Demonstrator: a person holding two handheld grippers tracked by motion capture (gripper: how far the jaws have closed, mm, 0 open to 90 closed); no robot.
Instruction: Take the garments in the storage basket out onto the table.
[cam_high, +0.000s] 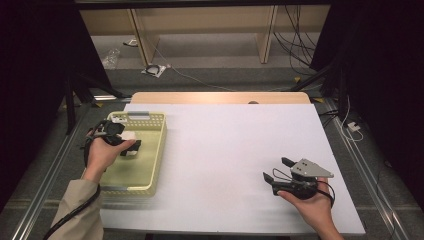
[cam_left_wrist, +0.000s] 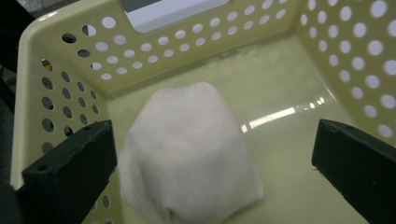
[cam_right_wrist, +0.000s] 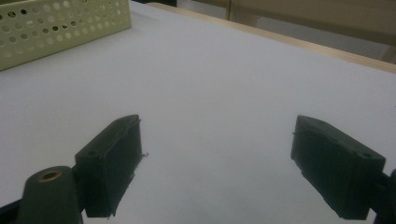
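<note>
A white, soft rolled bundle (cam_left_wrist: 187, 149) lies on the floor of a pale yellow perforated basket (cam_left_wrist: 196, 42). My left gripper (cam_left_wrist: 215, 140) is open around the bundle: its left jaw almost touches it and its right jaw stands well clear. From above, the left gripper (cam_high: 131, 142) reaches into the basket (cam_high: 159, 150) over the bundle (cam_high: 129, 136) at the table's left. At the front right, my right gripper (cam_high: 276, 169) hangs low over the white table and points left. Nothing sits between the wide-apart jaws of this open right gripper (cam_right_wrist: 217, 126).
The white table top (cam_high: 225, 150) stretches bare between the basket and the right gripper. A corner of the basket (cam_right_wrist: 56, 28) shows far off in the right gripper view. Behind the table are a wooden edge (cam_high: 220, 97), cables and shelf legs on the floor.
</note>
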